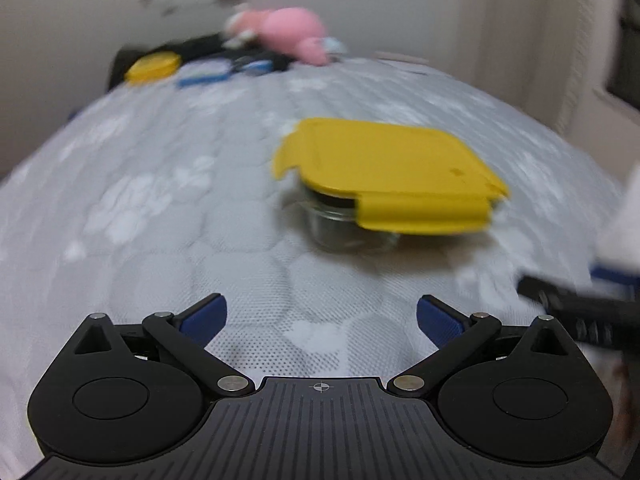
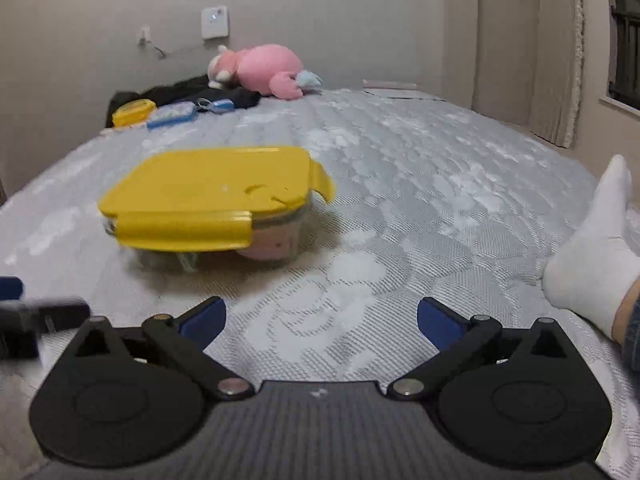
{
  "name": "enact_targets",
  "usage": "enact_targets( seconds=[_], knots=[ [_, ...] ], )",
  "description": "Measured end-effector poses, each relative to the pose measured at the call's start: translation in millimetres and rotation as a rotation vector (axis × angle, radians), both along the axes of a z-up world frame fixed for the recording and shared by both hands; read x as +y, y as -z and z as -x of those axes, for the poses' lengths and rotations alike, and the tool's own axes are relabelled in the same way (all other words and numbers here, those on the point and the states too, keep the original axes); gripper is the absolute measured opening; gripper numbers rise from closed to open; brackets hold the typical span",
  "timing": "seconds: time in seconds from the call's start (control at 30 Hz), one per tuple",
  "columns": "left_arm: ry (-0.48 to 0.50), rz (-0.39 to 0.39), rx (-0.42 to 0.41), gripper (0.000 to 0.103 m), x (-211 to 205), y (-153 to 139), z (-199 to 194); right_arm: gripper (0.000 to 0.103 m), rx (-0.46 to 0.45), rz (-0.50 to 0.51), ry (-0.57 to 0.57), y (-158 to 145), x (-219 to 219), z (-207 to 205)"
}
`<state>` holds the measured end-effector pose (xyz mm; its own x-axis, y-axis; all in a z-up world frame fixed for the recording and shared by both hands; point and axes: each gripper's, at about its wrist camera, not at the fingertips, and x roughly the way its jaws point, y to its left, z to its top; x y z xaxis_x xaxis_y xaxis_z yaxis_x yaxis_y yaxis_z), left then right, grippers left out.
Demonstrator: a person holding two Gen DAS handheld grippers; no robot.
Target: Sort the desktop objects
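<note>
A glass food box with a yellow clip lid (image 1: 384, 168) stands on the grey patterned mattress (image 1: 180, 220), ahead and to the right of my left gripper (image 1: 322, 316). That gripper is open, with nothing between its blue pads. In the right wrist view the same box (image 2: 208, 192) sits ahead and to the left of my right gripper (image 2: 320, 318), which is also open and holds nothing. Something pink shows through the glass. Each gripper's black tip pokes into the other's view at the side edge.
At the far end of the mattress lie a pink plush toy (image 2: 264, 70), a small round yellow-lidded box (image 2: 134, 112), a blue-edged case (image 2: 172, 114) and dark clothing (image 2: 176, 90). A person's white-socked foot (image 2: 596, 248) rests at the right. A wall and a curtain stand behind.
</note>
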<state>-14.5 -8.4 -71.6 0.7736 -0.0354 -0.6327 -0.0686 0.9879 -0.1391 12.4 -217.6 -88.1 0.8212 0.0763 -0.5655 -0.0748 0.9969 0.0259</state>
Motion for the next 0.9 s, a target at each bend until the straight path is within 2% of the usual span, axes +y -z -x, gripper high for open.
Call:
enact_targets(
  seconds=[0.03,0.1,0.23,0.47,0.9],
  knots=[
    [-0.006,0.043,0.009,0.103,3.0,-1.4,-1.4,0.103,0.006,-0.013,0.013,-1.2,-2.6,-0.1],
    [-0.003,0.077,0.014,0.103,3.7,-5.2,-2.4,0.103,0.017,-0.039,0.038,-4.2,-7.0,0.6],
    [0.021,0.006,-0.028,0.103,-4.0,-15.0,2.0,0.103,-0.016,-0.033,0.03,-11.0,-5.4,1.8],
    [0.047,-0.027,-0.03,0.103,-14.2,-16.6,2.9,0.103,-0.035,-0.003,-0.041,-15.6,8.5,7.5],
    [-0.009,-0.012,-0.005,0.103,-11.6,-14.8,0.4,0.103,-0.006,-0.009,-0.035,-14.3,10.7,5.2]
  ],
)
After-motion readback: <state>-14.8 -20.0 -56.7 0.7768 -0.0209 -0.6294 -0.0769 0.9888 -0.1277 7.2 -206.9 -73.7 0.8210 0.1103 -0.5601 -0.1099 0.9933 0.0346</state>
